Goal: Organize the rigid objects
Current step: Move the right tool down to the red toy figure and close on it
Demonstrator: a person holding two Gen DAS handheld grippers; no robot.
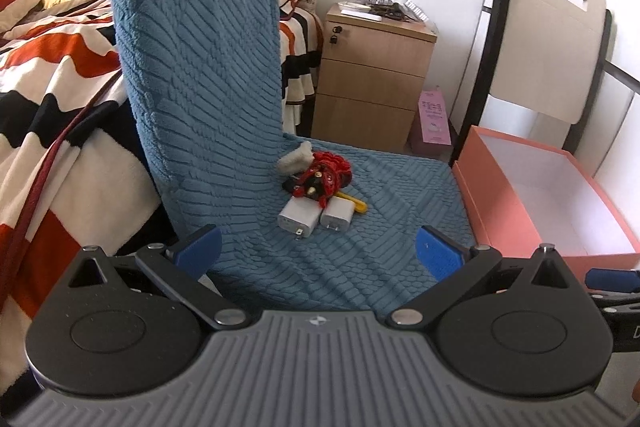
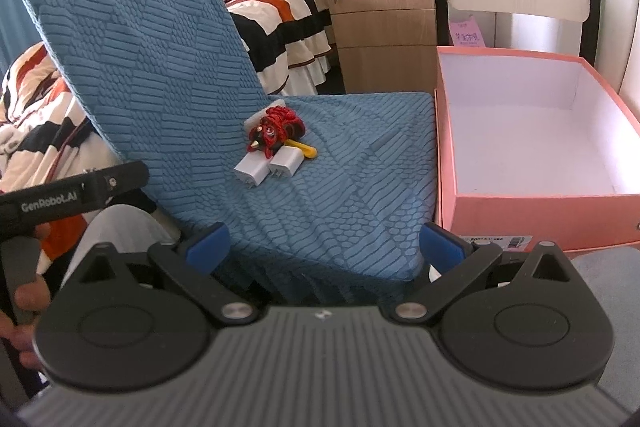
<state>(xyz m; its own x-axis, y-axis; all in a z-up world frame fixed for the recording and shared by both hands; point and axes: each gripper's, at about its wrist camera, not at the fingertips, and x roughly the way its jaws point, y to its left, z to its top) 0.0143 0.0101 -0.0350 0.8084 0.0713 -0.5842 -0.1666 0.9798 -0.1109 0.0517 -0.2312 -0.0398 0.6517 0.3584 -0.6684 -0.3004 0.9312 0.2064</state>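
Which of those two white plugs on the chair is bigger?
The left charger, lying beside the smaller charger, is wider and longer and reaches closer to the camera.

- "GenRobot.AI" in white letters runs along the black body of the left gripper (image 2: 68,199), seen in the right wrist view at about nine o'clock, with a hand (image 2: 28,301) on its grey trigger below.
- A single white letter, likely "D", shows on a black part at the right edge of the left wrist view, at about four o'clock; the rest is cut off.
- The pink bag (image 2: 464,34) behind the pink box (image 2: 532,217) carries dark characters, at about one o'clock; too blurred to read.
- A white label (image 2: 496,242) on the box's front wall, at about four o'clock, bears small print and a barcode; not legible.
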